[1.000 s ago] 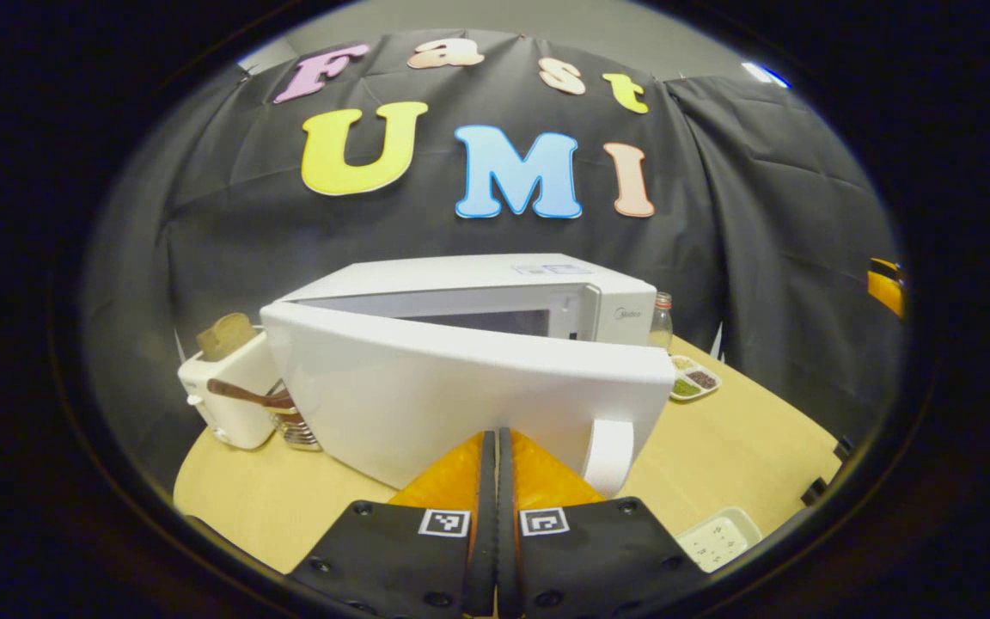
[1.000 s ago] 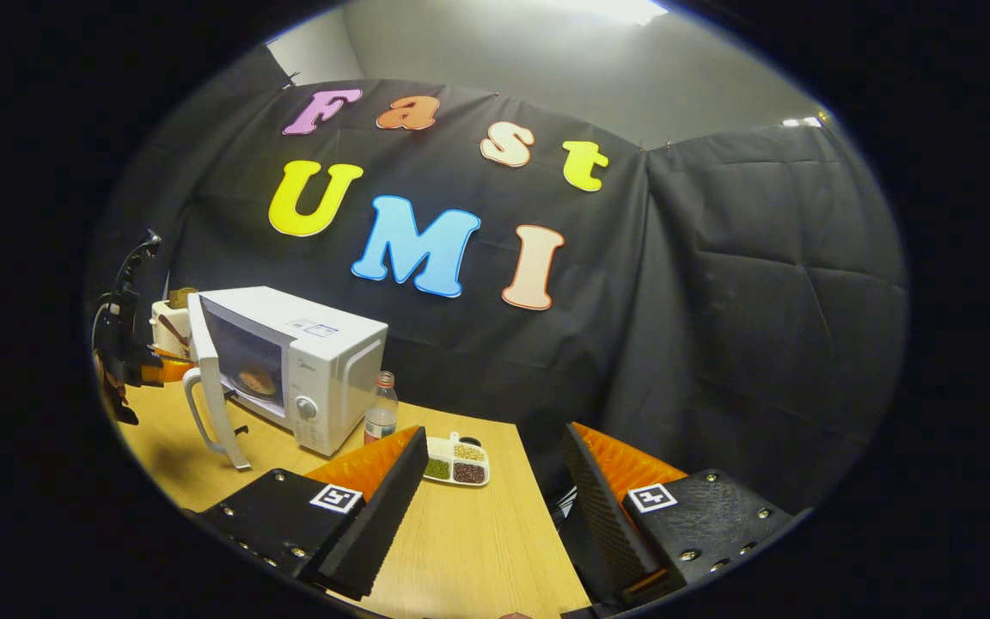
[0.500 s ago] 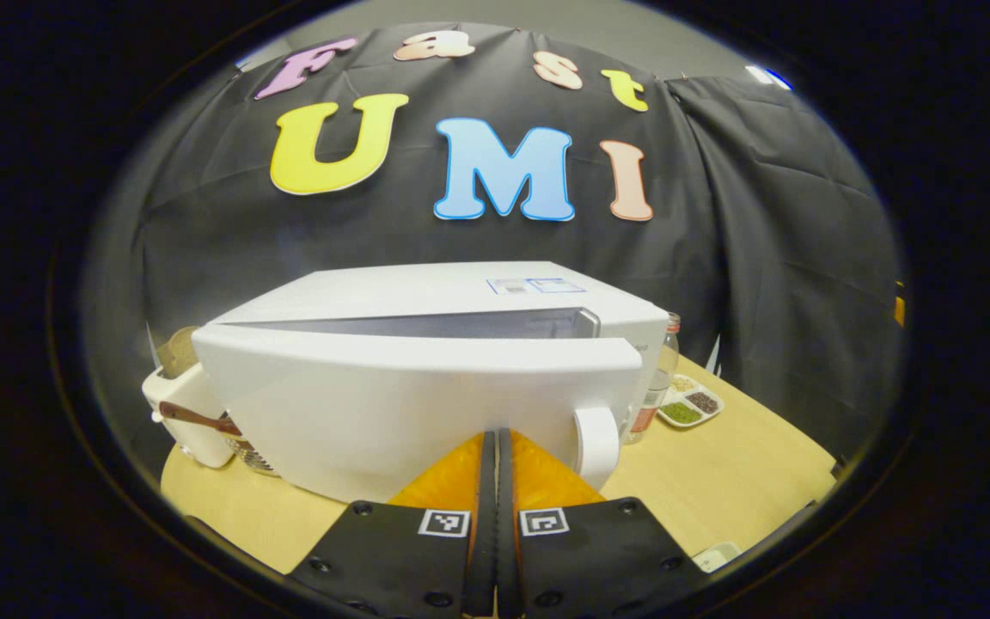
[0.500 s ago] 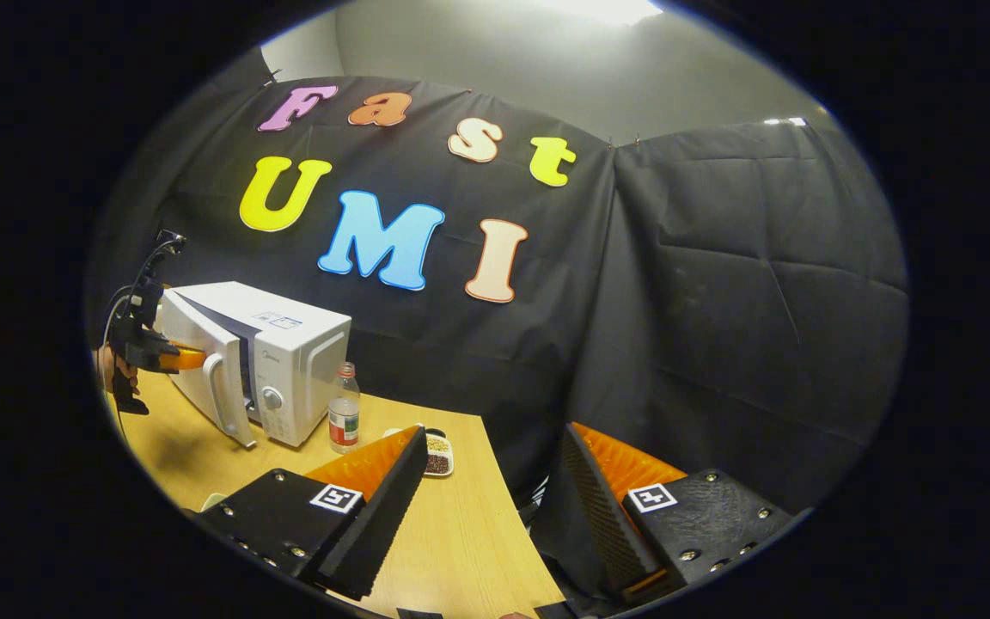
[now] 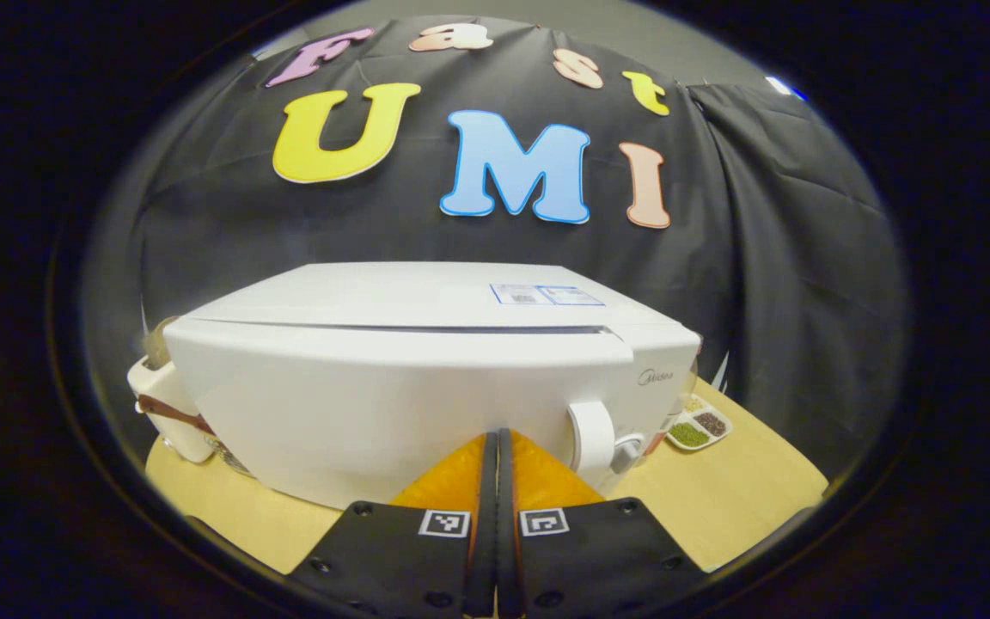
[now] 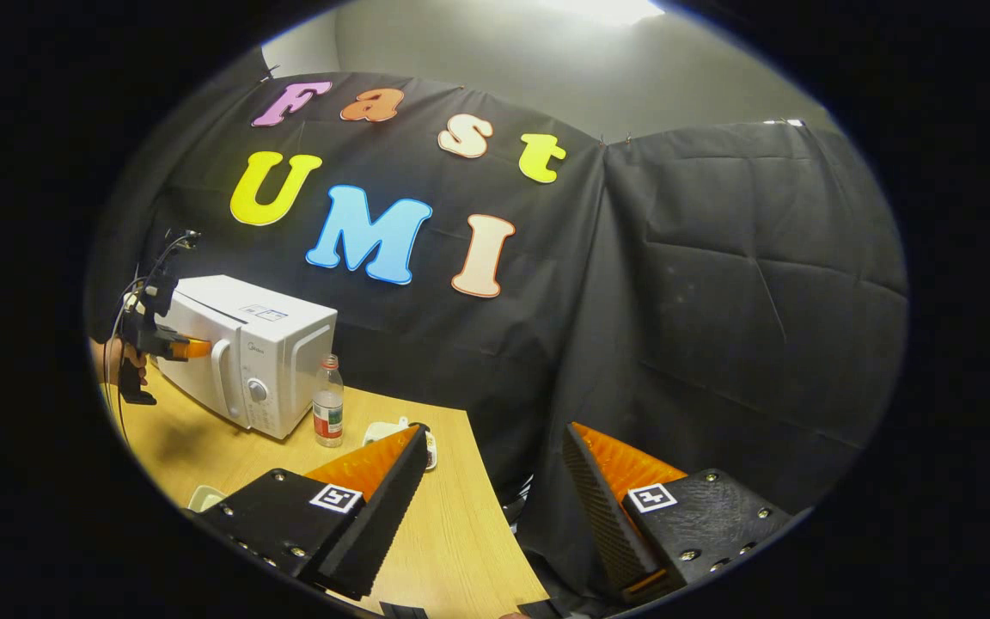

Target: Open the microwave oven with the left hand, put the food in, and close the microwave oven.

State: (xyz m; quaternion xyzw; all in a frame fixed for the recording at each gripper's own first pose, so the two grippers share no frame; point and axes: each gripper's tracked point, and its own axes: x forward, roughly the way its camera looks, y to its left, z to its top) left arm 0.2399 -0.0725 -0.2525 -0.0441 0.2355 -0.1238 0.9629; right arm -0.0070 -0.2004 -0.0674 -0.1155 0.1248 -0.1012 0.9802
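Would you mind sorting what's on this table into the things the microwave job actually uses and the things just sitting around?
Part of the job:
- microwave oven
- its door handle
- left gripper, pressed against the door

Just lying about:
- bottle
- divided dish of beans
- toaster
- right gripper, open, idle

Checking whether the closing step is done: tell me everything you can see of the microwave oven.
The microwave oven is a white, glossy box standing on the wooden table. Its door looks shut or nearly so, with only a thin seam along the top. A white handle runs down the door's right edge, beside a panel with a round knob. A sticker sits on top. The left gripper, fingers together, presses against the door front. A bottle stands beside it.
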